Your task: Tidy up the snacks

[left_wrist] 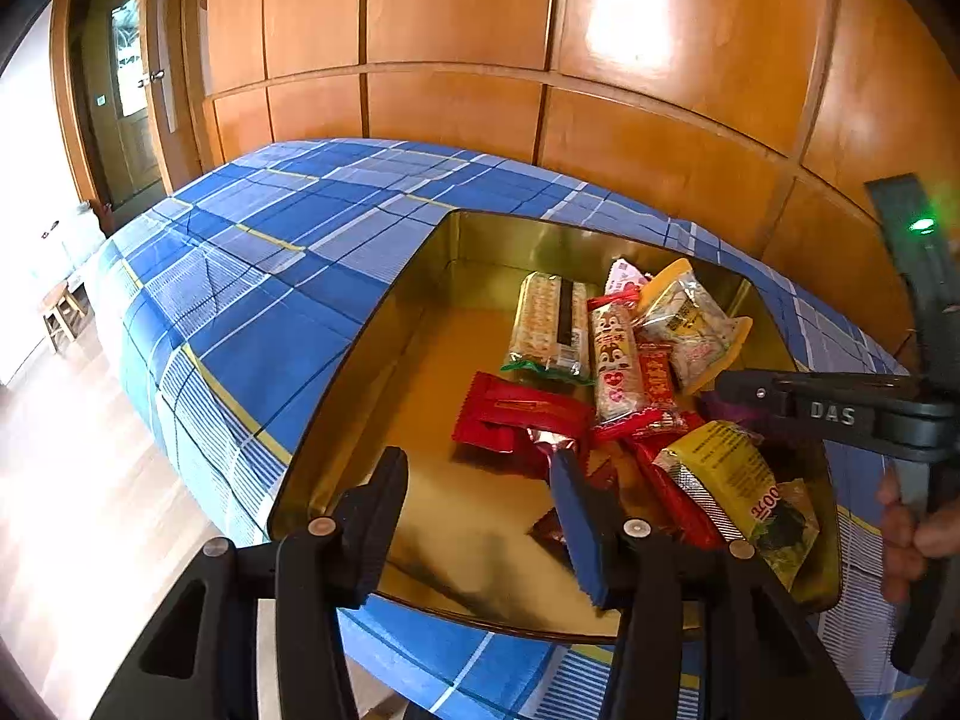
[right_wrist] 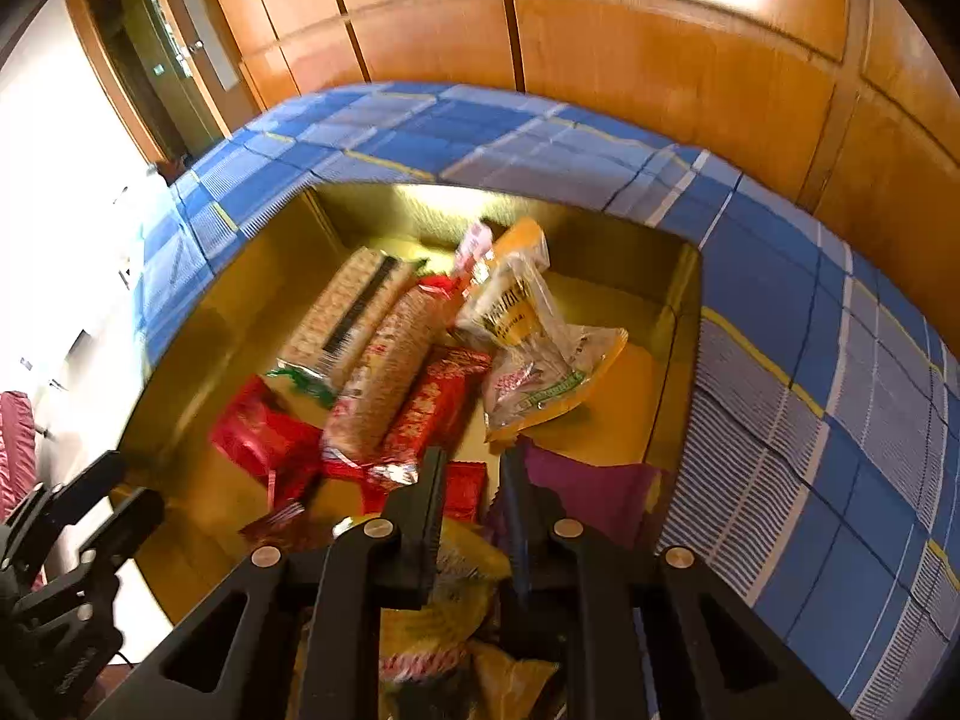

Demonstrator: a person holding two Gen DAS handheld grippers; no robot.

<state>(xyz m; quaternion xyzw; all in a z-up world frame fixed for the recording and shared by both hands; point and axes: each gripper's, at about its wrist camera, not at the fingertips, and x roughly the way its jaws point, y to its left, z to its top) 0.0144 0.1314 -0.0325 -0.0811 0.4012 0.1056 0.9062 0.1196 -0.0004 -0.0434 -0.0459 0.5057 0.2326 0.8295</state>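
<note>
Wood panelling (left_wrist: 630,90) backed a blue checked cloth (left_wrist: 252,300) where a gold tin (left_wrist: 360,372) held the snacks (left_wrist: 612,360) heaped at its right, the left gripper (left_wrist: 480,516) parted and empty over bare tin floor, the right gripper (right_wrist: 474,480) closed with nothing visibly between its tips above a purple packet (right_wrist: 594,492).
</note>
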